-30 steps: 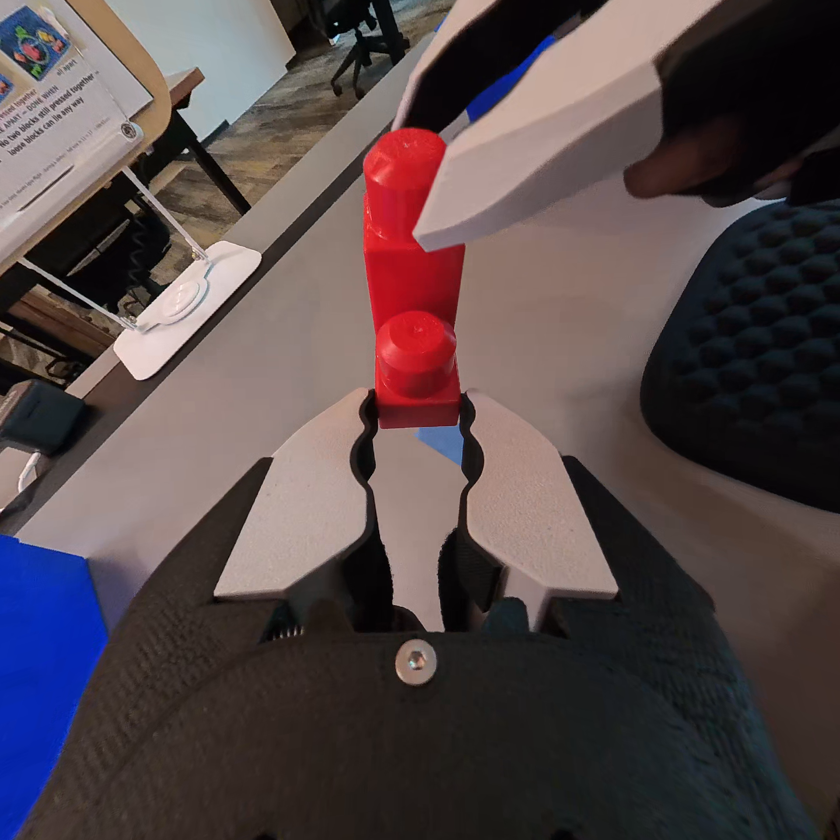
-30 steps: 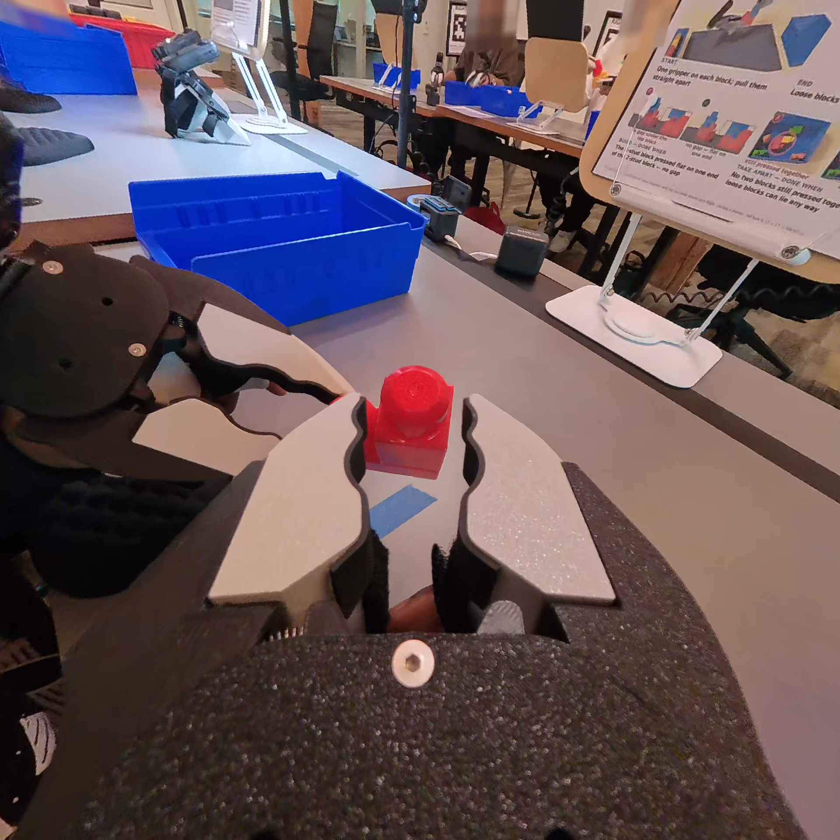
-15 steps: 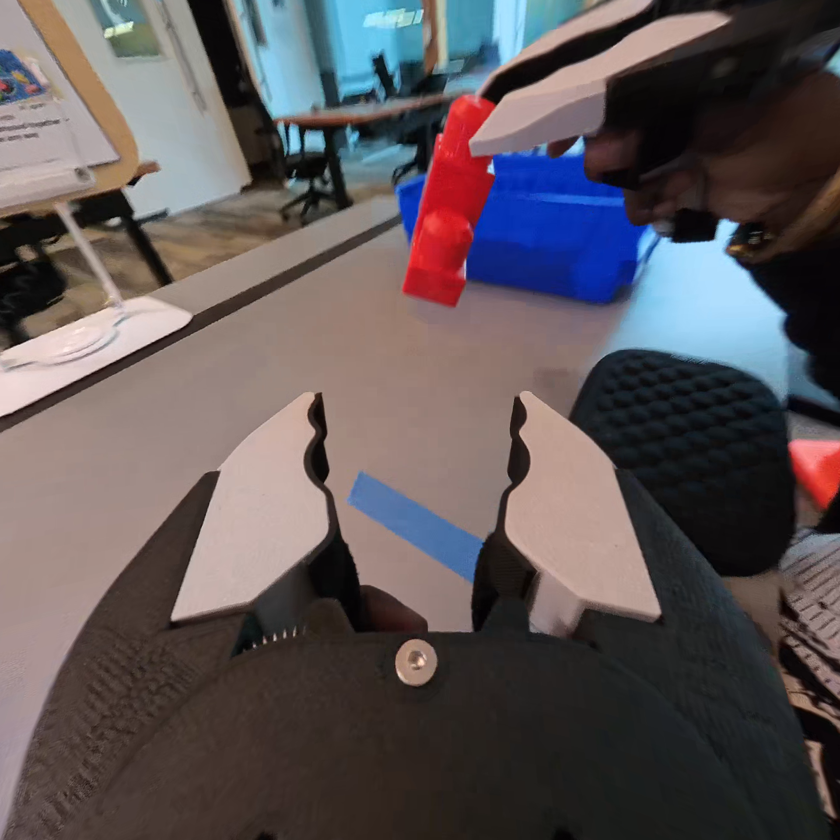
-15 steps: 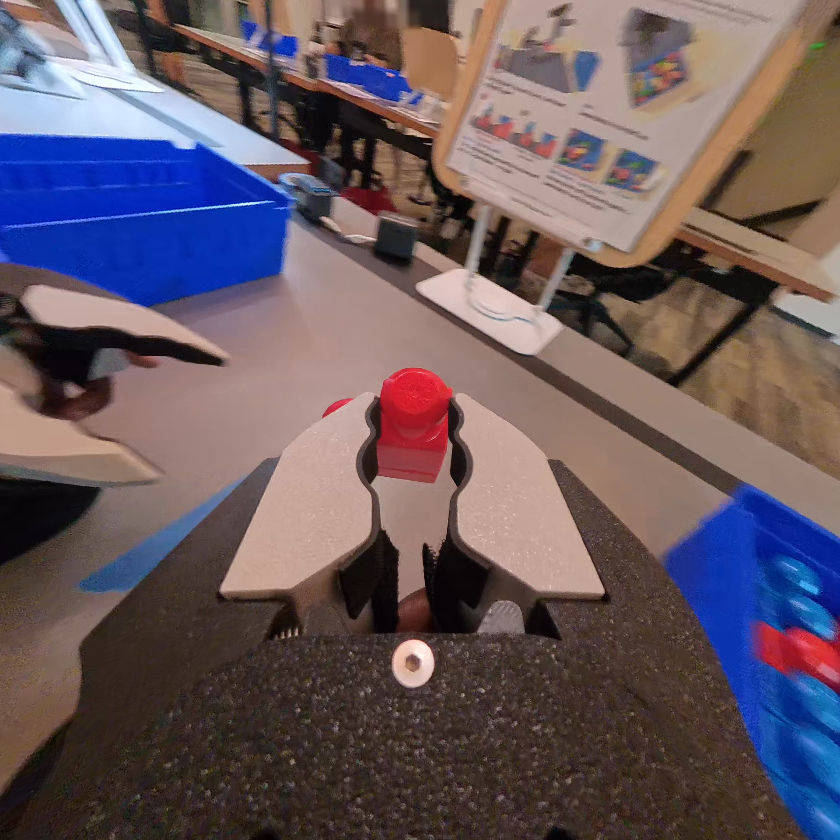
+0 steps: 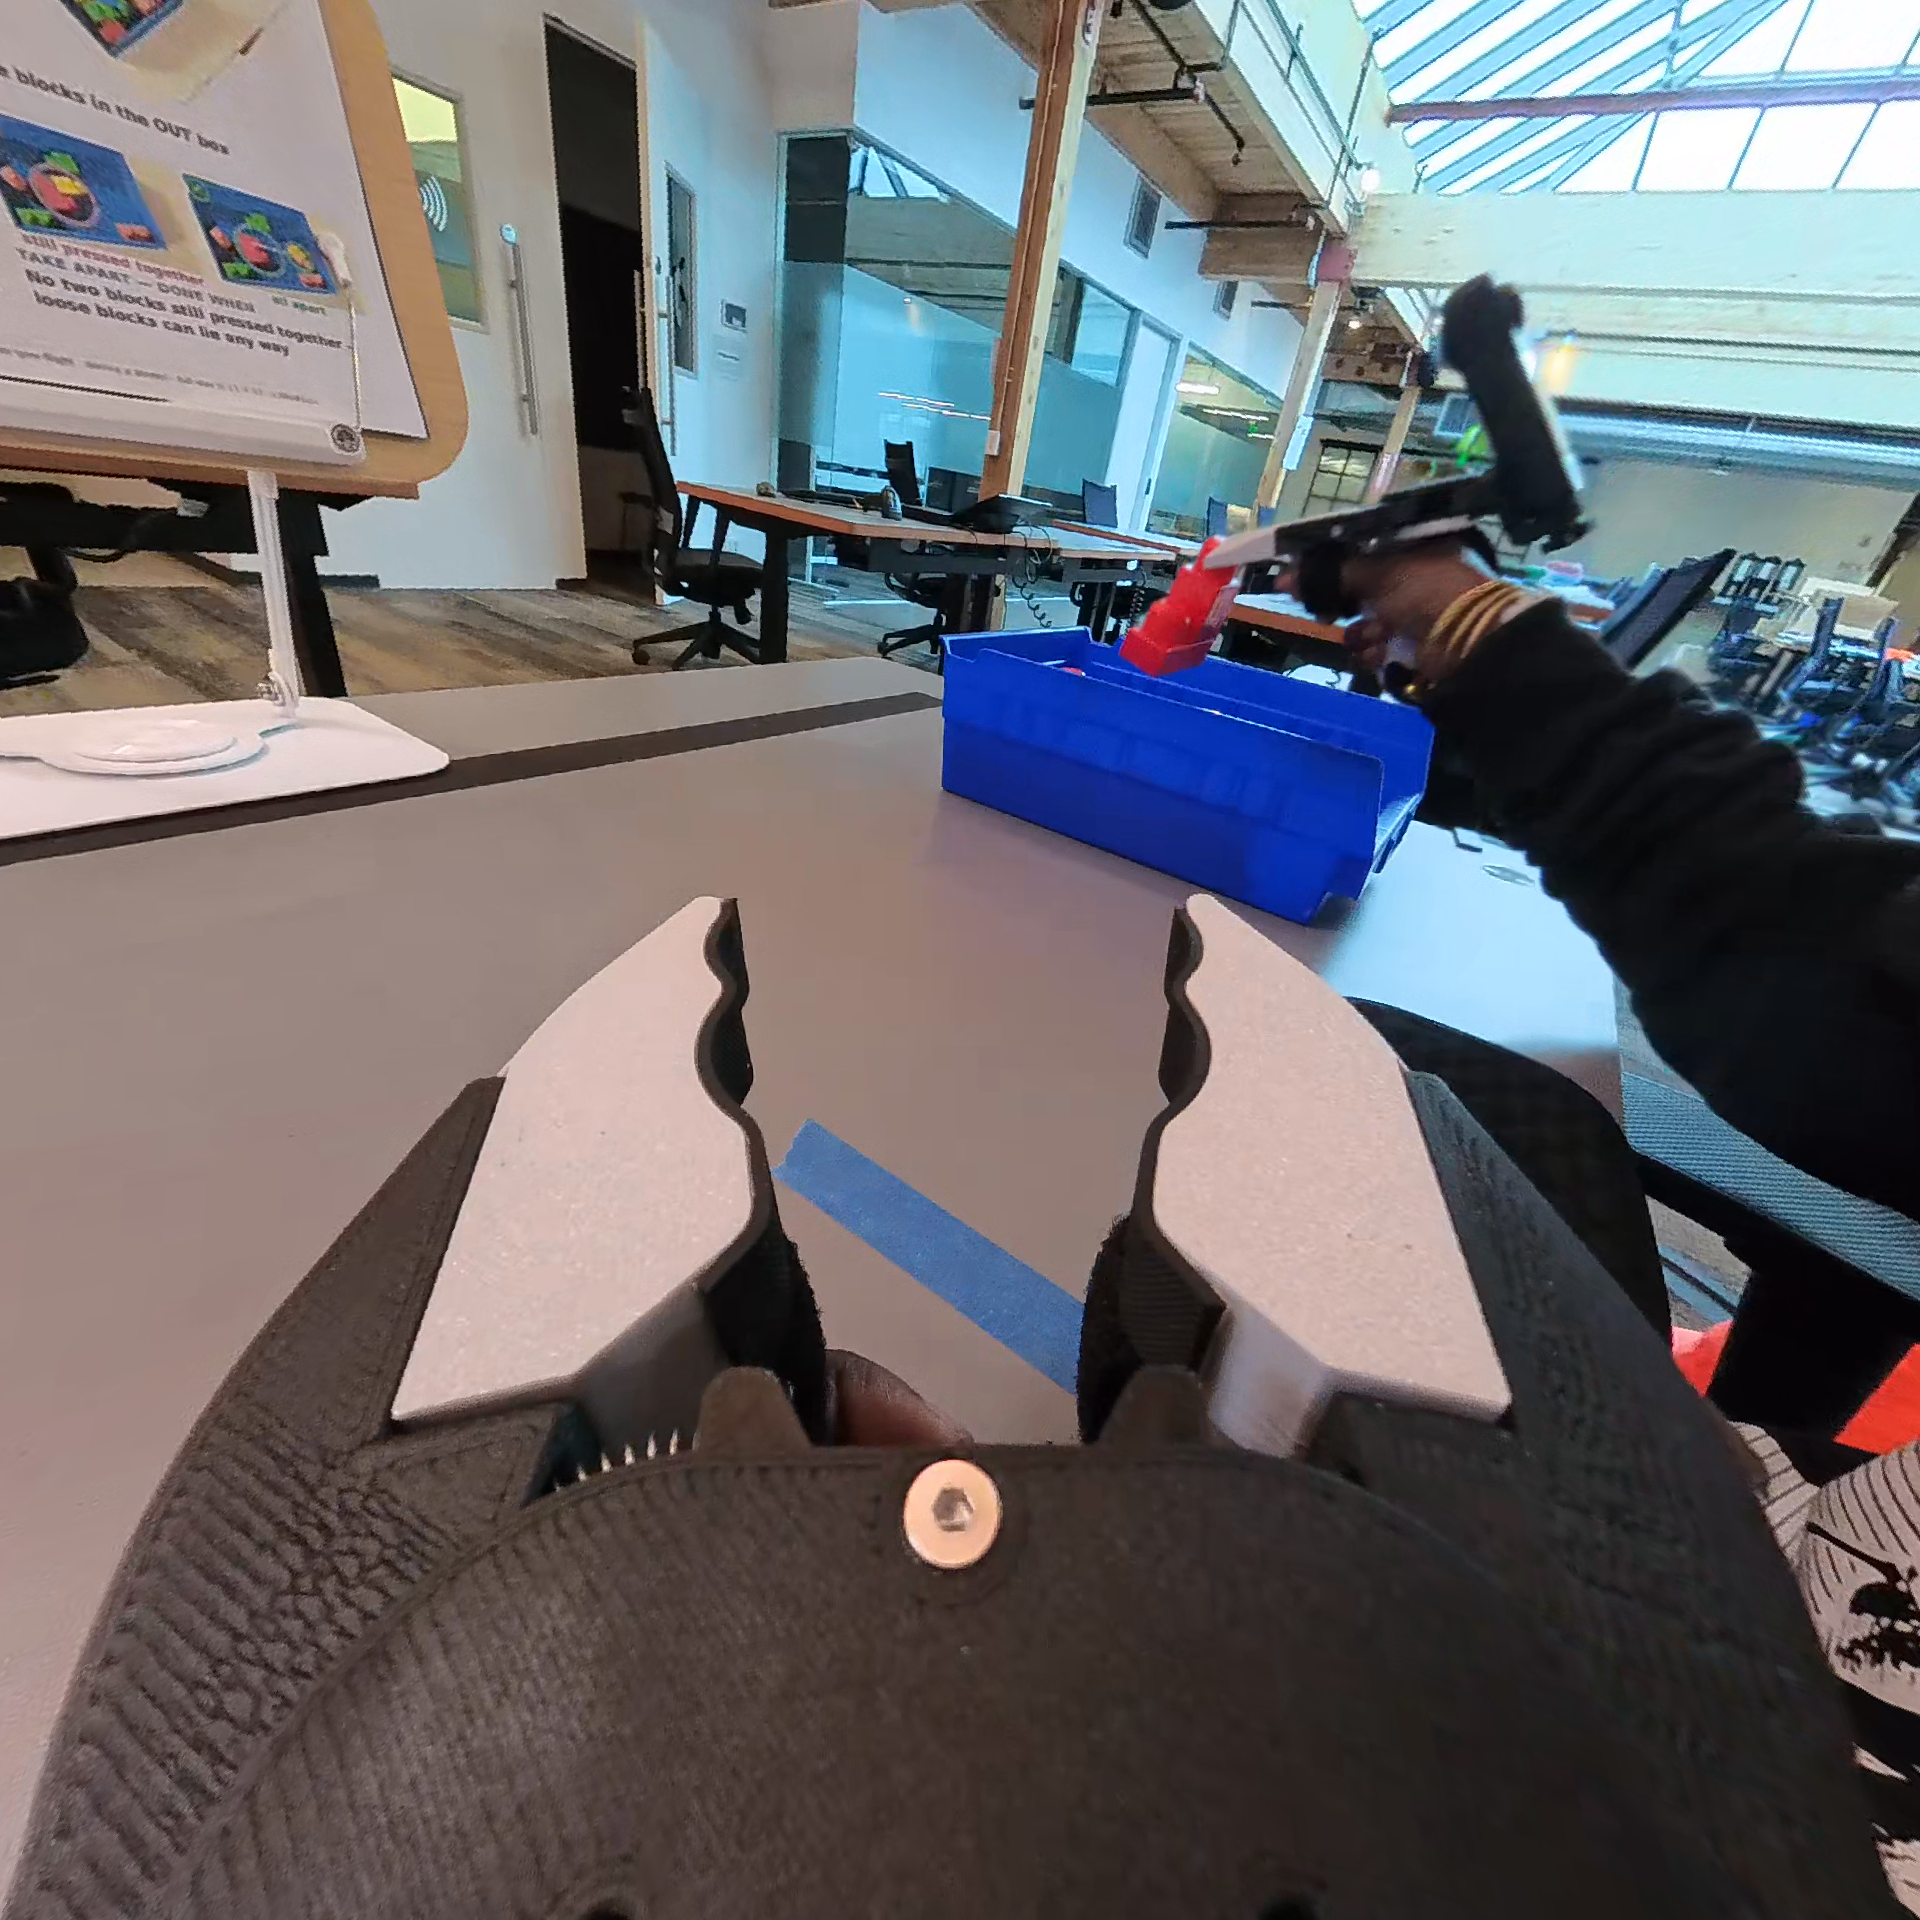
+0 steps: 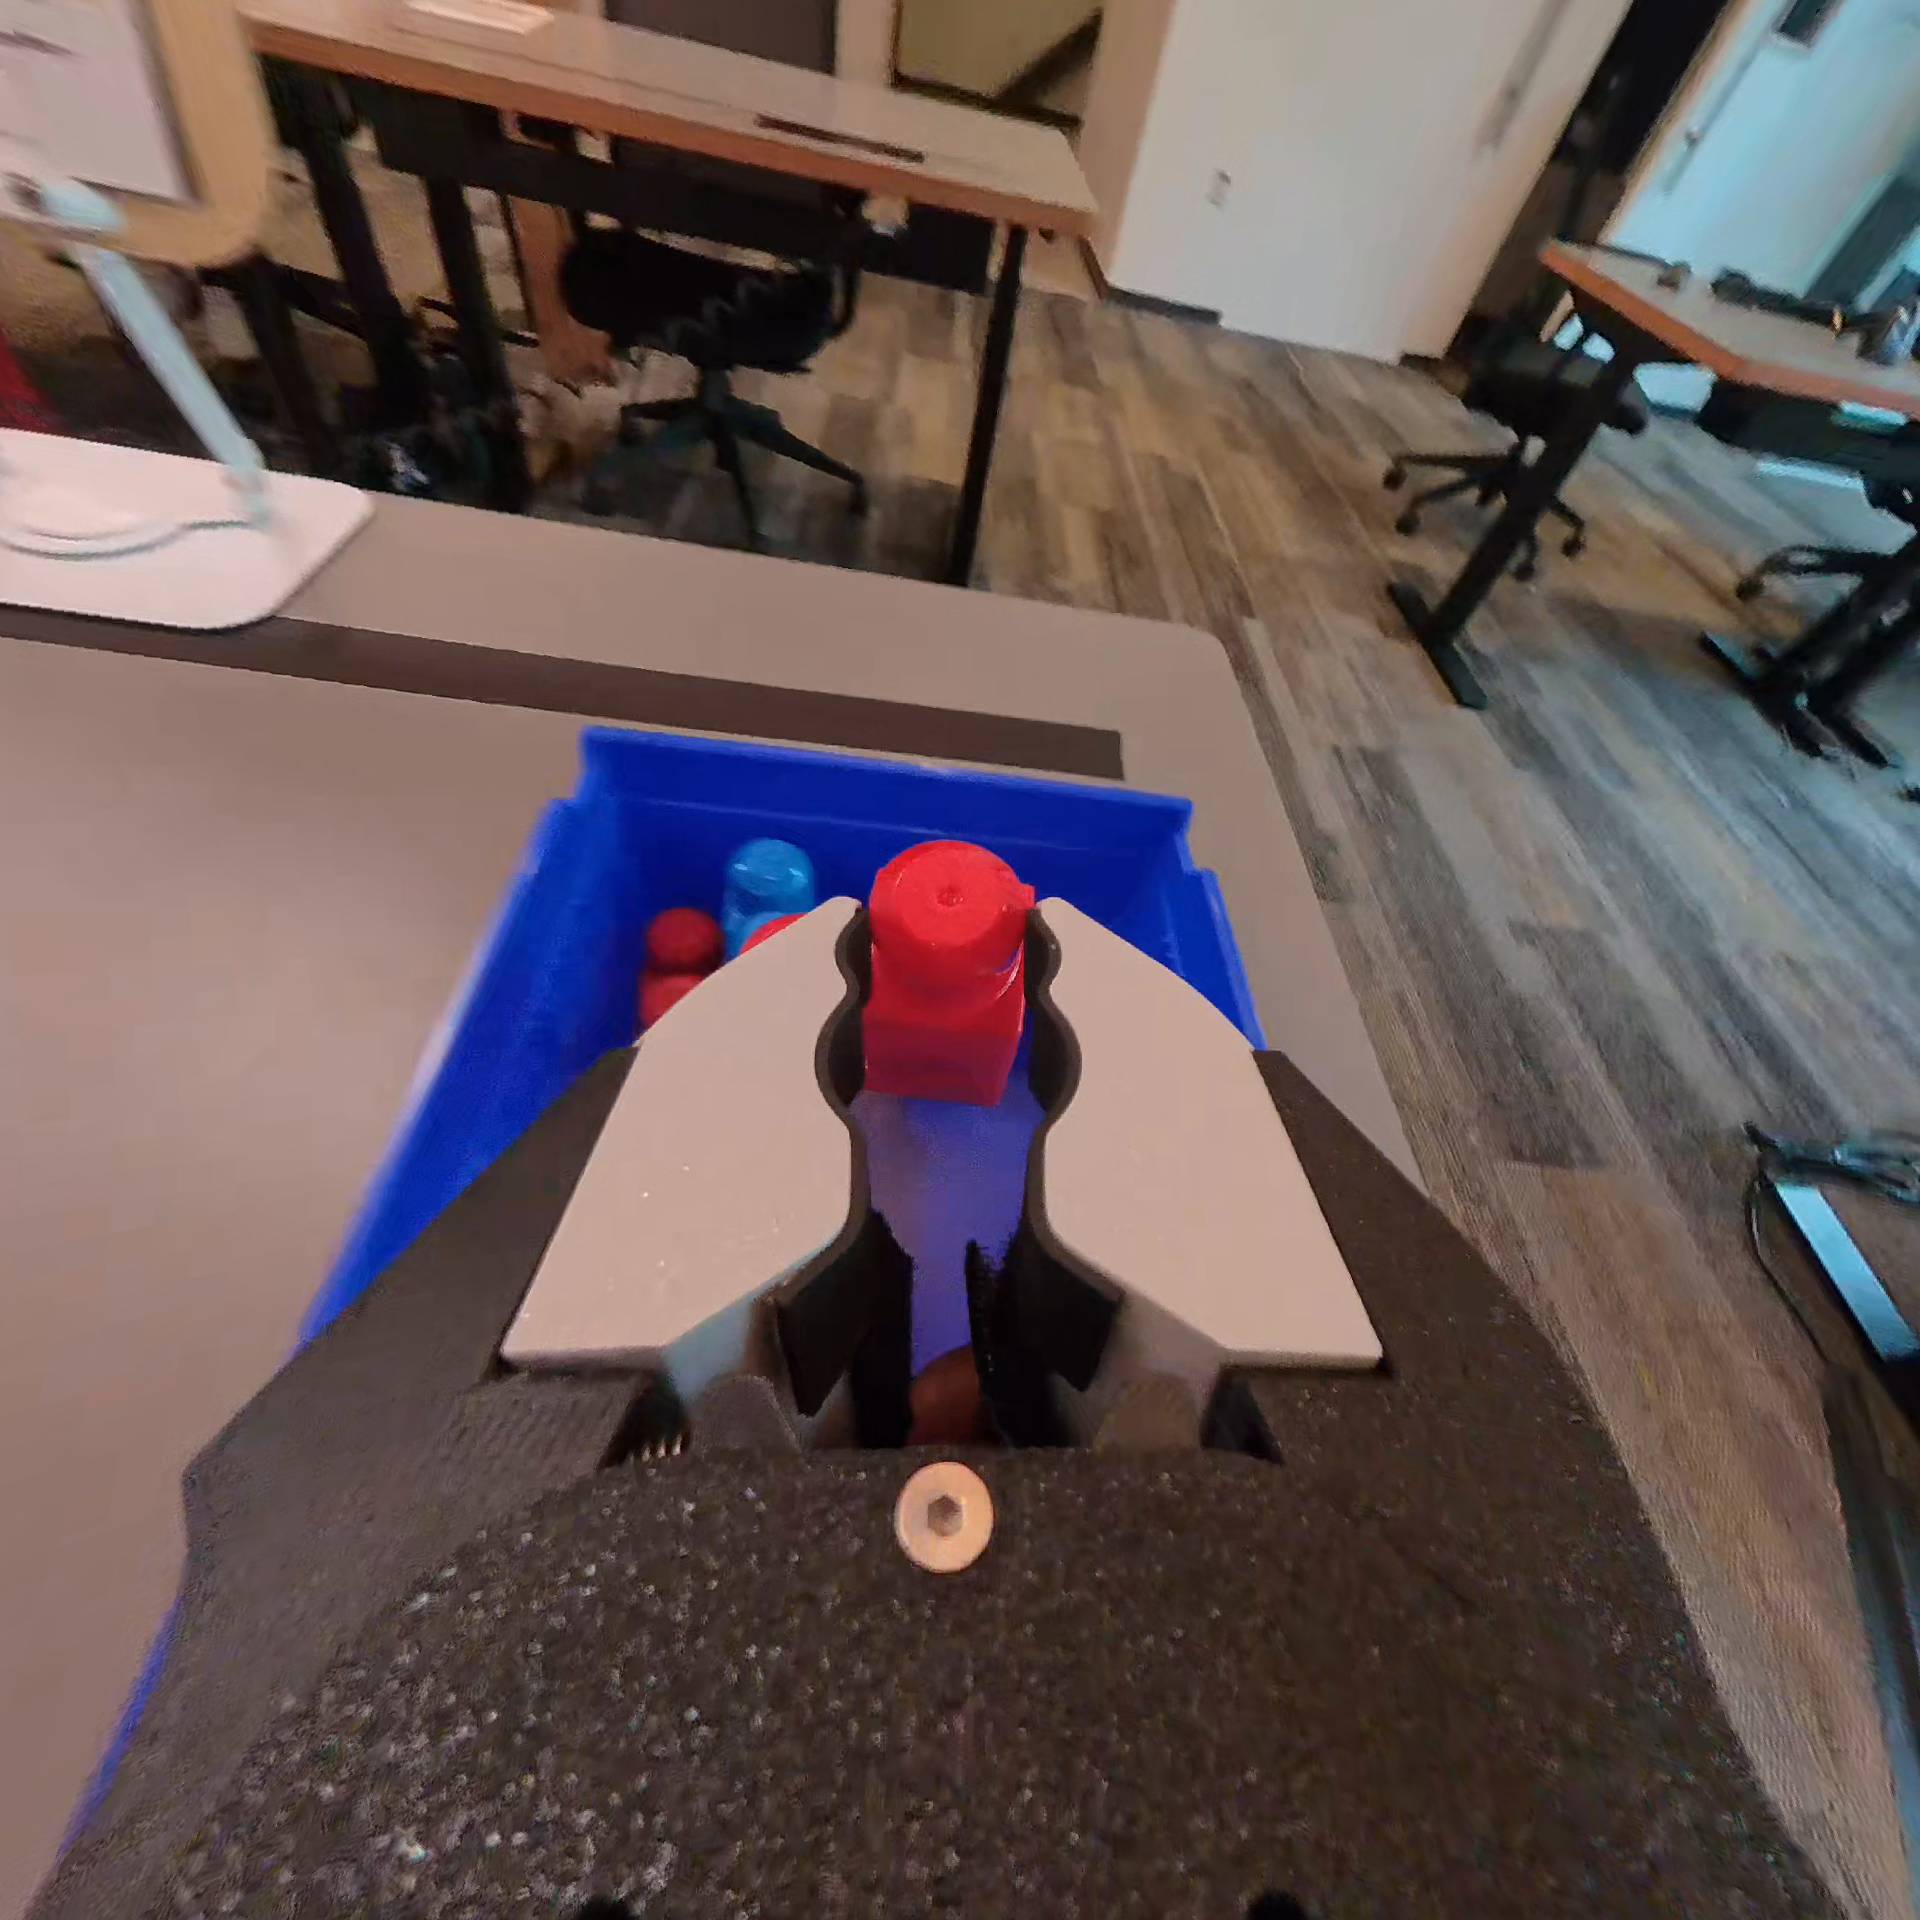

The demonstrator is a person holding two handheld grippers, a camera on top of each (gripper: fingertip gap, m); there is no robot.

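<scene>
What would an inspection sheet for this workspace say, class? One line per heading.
Surface: grey table, blue tape strip on it.
Job's things: red block over blue bin; red and blue blocks inside.
Clutter: white stand base, black pad.
Grippers: left gripper open, bare; right gripper shut on the red block.
Cables: some at the right floor edge.
Surroundings: desks, chairs, wood floor.

Two grippers [image 5: 951, 997] [image 6: 940, 971], one bin [image 6: 883, 805], several blocks [image 6: 940, 987]
</scene>
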